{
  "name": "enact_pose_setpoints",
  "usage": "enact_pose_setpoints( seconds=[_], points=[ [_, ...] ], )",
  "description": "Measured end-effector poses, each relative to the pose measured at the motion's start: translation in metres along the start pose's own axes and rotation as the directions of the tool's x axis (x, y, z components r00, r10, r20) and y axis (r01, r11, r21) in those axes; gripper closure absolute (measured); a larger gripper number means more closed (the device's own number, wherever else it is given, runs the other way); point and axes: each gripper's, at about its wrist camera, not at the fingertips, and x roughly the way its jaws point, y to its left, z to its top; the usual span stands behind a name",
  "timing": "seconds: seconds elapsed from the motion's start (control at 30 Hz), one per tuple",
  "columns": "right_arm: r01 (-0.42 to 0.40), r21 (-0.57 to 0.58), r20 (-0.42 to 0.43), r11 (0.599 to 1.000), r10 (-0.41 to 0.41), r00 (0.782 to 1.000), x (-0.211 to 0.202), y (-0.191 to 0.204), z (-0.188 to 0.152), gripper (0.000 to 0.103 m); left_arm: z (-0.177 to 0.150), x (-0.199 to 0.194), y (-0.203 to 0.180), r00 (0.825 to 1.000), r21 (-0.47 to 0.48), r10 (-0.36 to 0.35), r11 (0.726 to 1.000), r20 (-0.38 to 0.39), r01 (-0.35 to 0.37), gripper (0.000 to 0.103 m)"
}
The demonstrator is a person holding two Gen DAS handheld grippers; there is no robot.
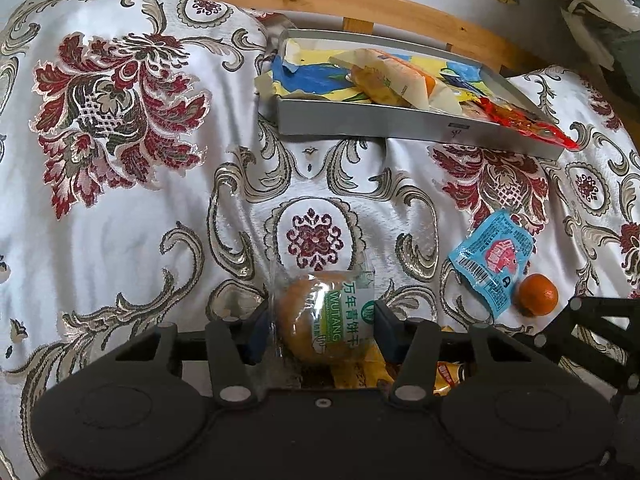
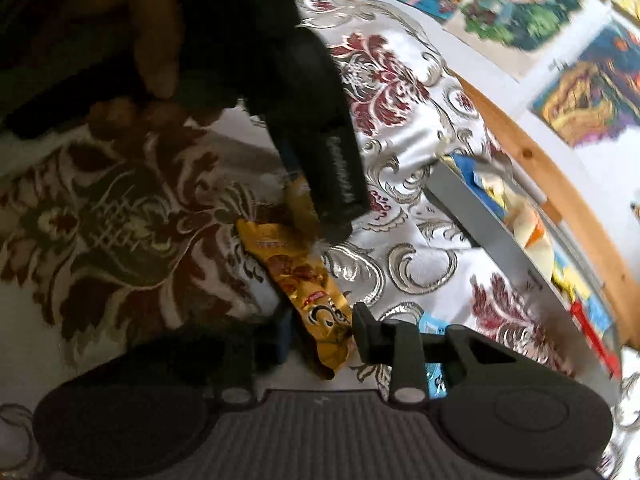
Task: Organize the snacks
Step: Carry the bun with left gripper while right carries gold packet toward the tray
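Several packets already in shallow grey metal tray (image 1: 360, 122); left tongs (image 1: 322, 330) grip clear-wrapped round biscuit (image 1: 320, 320); right tongs (image 2: 320, 334) straddle gold foil packet (image 2: 310, 292), grip unclear; blue sachet (image 1: 490, 260) & small orange (image 1: 538, 294) left.

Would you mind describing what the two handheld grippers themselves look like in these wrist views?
Both are matte black plastic. The left gripper has blue pads, angular finger linkages with silver pivot pins, and two round domes on its body. The right gripper has the same build, plus a ribbed panel between its domes. No cables or sleeves are visible.
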Motion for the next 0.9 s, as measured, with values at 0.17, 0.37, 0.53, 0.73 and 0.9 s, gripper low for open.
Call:
enact_pose_setpoints(
  seconds=[0.17,0.37,0.53,0.73,0.9],
  points=[
    [0.051,-0.064,-0.003,0.997,-0.051,0.999,0.000,0.009,0.000,0.078,0.001,0.000,0.001,1.000,-0.004,0.001,1.000,0.009,-0.001,0.050],
    [0.115,-0.158,-0.007,0.981,-0.118,0.993,0.000,0.020,0.001,0.083,0.004,-0.003,0.002,0.999,-0.011,0.016,1.000,0.032,-0.015,0.051],
    [0.155,-0.185,-0.015,0.971,-0.160,0.987,-0.002,0.023,0.000,0.084,0.005,-0.006,0.004,0.997,-0.025,0.029,0.999,0.065,-0.027,0.051],
    [0.239,-0.232,0.011,0.943,-0.243,0.970,-0.005,0.023,-0.003,0.085,0.009,-0.012,0.007,0.993,-0.051,0.033,0.998,0.116,-0.027,0.051],
    [0.319,-0.248,0.033,0.915,-0.322,0.946,-0.002,0.018,-0.004,0.085,0.015,-0.018,0.006,0.987,-0.062,0.029,0.998,0.160,-0.019,0.051]
  ],
)
